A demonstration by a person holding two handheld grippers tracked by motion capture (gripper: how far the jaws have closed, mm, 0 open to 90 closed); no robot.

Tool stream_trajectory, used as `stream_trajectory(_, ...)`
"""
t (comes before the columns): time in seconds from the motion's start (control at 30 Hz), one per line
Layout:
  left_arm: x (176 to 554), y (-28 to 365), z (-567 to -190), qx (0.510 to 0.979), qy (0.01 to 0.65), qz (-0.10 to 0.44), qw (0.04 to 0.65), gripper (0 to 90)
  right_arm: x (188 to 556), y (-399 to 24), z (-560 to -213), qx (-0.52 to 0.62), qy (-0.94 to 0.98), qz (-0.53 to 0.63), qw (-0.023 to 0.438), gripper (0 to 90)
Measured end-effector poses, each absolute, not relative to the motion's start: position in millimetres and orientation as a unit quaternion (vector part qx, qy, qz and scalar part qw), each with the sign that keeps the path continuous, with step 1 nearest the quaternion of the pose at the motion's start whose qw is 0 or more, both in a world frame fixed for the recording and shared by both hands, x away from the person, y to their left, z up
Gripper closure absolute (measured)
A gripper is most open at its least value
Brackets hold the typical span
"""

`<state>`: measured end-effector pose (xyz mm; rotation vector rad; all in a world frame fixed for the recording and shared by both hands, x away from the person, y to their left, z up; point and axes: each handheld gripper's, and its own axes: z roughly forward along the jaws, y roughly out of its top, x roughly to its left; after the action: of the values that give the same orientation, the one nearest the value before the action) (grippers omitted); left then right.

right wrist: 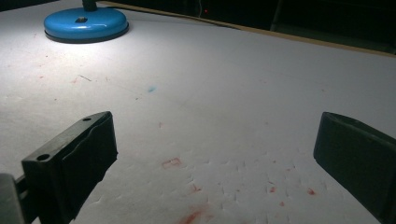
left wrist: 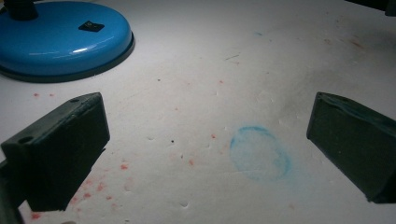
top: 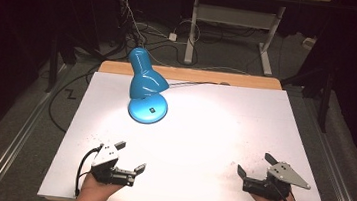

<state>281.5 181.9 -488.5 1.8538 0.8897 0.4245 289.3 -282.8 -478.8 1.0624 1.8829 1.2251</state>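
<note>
While both hands rest at the near edge of the table [top: 265, 119], the left gripper [top: 130, 157] has its jaws spread wide with nothing between them, and the right gripper [top: 254, 165] is spread just as wide and likewise holds nothing. In the left gripper view the gap between the two black jaws shows bare white sheet, speckled with small red marks and a faint blue ring [left wrist: 259, 152]; neither jaw touches anything but air above that surface. In the right gripper view the jaws stand far apart over the same white sheet, with red smudges [right wrist: 172, 163] lying between and ahead of them. The lamp [top: 147, 84], blue and lit, stands on the far left part of the table, its round base [left wrist: 60, 39] flat on the sheet and its shade tilted down over it. It is nearer the left gripper, ahead of it and apart from it, and well apart from the right gripper. The two grippers sit well apart from each other, one at each side of the near edge.
</note>
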Motion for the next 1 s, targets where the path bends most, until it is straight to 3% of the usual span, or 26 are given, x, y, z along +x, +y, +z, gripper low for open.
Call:
stream_trajectory(0.8,286,191,-490,0.773,0.374,0.165,0.486,0.1,285,-282,-477,0.391,0.727,0.463,0.322,0.4)
stream_trajectory(1.0,285,194,-490,0.772,0.372,0.164,0.489,7.6,286,-281,-476,0.388,0.731,0.46,0.322,0.4)
